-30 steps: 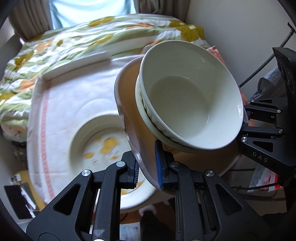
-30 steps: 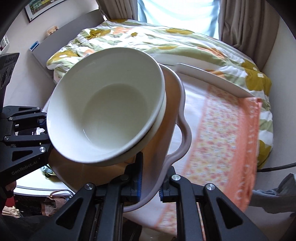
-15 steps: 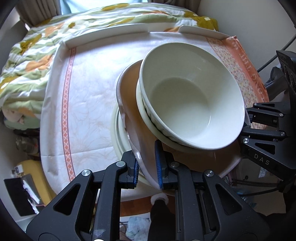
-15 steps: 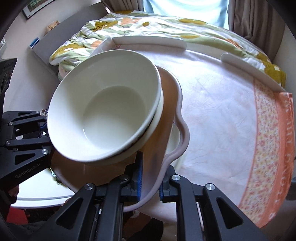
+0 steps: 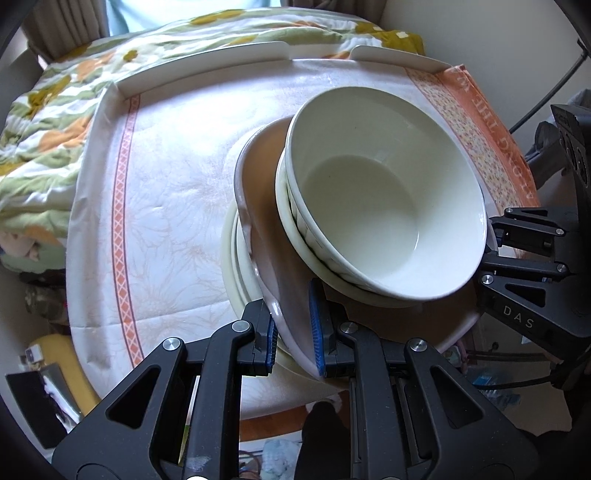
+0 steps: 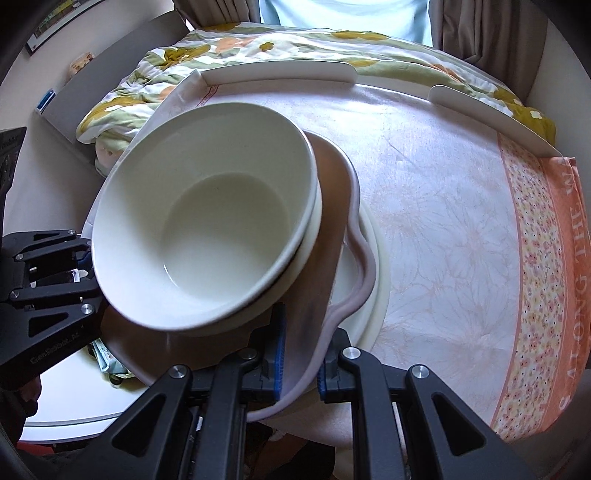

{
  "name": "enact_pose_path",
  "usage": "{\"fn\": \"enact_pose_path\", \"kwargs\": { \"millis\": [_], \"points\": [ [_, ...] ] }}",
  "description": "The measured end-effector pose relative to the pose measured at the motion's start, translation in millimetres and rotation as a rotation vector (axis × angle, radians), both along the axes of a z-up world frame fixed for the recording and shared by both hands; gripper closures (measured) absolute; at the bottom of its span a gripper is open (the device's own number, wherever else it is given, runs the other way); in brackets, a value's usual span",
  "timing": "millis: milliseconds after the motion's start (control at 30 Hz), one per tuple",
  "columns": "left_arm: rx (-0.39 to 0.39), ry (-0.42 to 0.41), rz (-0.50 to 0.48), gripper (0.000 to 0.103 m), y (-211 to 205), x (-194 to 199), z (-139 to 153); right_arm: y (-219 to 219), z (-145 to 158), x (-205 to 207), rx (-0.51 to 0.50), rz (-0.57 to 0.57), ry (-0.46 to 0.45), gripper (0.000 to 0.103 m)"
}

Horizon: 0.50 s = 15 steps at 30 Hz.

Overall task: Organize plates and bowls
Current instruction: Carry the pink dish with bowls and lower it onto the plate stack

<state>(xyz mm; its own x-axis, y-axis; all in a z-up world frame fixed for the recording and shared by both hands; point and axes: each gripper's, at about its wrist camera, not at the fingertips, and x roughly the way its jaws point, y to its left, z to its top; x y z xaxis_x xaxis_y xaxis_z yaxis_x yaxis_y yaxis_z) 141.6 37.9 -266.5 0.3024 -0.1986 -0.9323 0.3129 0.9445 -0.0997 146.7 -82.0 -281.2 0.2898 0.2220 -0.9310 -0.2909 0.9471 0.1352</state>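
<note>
Fingers (image 5: 293, 334) (image 6: 300, 360) of both grippers clench the brown plate (image 5: 266, 229) carrying stacked white bowls (image 5: 384, 206).

Daylight came from a window (image 6: 343, 11) at the top of both views, behind curtains (image 6: 480, 33), and it was overexposed to a pale blue-white. The tablecloth (image 5: 177, 177) carried a soft washed-out sheen under that light, strongest toward the far edge. The top bowl (image 5: 373, 206) was evenly lit inside, with a faint shadow along its near wall. The brown plate (image 6: 325, 206) lay darker where the bowls shaded it. Each hand-held gripper's black frame showed little detail in the foreground. Fisheye distortion bent the tray rim (image 6: 277, 70) into an arc, and dark vignetting closed off the corners. Focus was reasonably sharp at centre, softer at the edges.
</note>
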Motion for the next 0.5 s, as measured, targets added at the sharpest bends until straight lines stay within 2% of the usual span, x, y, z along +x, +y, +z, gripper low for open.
{"fn": "enact_pose_path", "kwargs": {
  "millis": [300, 367, 433, 500],
  "points": [
    [0.03, 0.034, -0.008, 0.088, -3, 3, 3, -6, 3, 2, 0.009, -0.056, 0.027, 0.09],
    [0.059, 0.032, -0.014, 0.082, -4, 2, 8, -9, 8, 2, 0.017, -0.065, 0.028, 0.09],
    [0.114, 0.001, -0.024, 0.069, -5, 1, 16, -10, 12, 2, 0.016, -0.063, 0.033, 0.09],
    [0.12, -0.008, -0.028, 0.066, -3, 1, 23, -10, 16, 1, 0.009, -0.065, 0.034, 0.09]
  ]
}}
